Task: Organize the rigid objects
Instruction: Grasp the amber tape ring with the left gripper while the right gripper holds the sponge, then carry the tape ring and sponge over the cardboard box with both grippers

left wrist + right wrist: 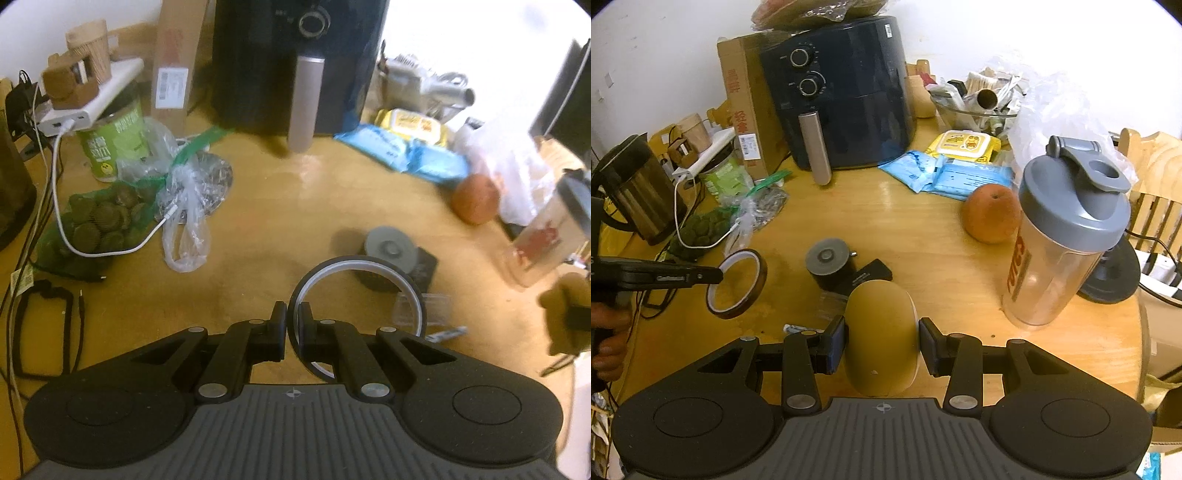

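Observation:
My left gripper (292, 325) is shut on the rim of a thin amber tape ring (354, 264) and holds it above the wooden table (258, 206). The right wrist view shows that same ring (758, 284) hanging upright off the left gripper (716, 275), clear of the tabletop. My right gripper (882, 343) is shut on a wide brown tape roll (881, 332), with one pad on each flat side. A black cylinder with a grey lid (829, 264) stands on the table between the two grippers, on a flat black piece.
A dark air fryer (842, 99) and a cardboard box (742, 103) stand at the back. An orange (991, 214) and a clear shaker bottle (1067, 236) are on the right, blue wipe packs (945, 173) behind them. On the left are a kettle (639, 192), plastic bags and cables (59, 206).

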Motion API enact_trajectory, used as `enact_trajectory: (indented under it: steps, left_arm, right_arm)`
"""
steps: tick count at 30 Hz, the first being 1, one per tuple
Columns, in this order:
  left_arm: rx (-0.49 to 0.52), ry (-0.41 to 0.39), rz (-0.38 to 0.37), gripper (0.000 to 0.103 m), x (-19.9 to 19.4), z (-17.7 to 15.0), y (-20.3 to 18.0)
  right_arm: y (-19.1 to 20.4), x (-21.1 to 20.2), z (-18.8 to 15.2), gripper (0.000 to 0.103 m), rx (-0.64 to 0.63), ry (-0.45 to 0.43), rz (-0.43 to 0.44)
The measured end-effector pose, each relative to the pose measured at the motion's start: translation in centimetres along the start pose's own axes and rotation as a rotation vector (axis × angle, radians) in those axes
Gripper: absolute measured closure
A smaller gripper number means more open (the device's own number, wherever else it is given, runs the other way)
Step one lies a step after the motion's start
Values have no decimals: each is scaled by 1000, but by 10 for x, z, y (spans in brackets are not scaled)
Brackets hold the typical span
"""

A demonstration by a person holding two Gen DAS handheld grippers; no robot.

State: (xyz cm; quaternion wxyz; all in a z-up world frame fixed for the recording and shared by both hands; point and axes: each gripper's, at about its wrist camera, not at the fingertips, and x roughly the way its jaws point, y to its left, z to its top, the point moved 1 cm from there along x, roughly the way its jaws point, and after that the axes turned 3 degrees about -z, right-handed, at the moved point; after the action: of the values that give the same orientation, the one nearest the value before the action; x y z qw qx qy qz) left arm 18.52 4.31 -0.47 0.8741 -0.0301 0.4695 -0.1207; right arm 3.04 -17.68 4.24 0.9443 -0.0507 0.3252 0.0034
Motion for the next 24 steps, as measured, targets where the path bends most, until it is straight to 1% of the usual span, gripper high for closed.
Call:
enact_trajectory:
  steps: [13,24]
  left_arm:
    - [0,-60,-73,96,-49,-19,-31]
    - [-17,-94,-77,96,-74,-32,-50]
  right_arm:
    - [7,-10,2,58,-48,-8,47]
    - [5,-27,1,58,-67,-33,82]
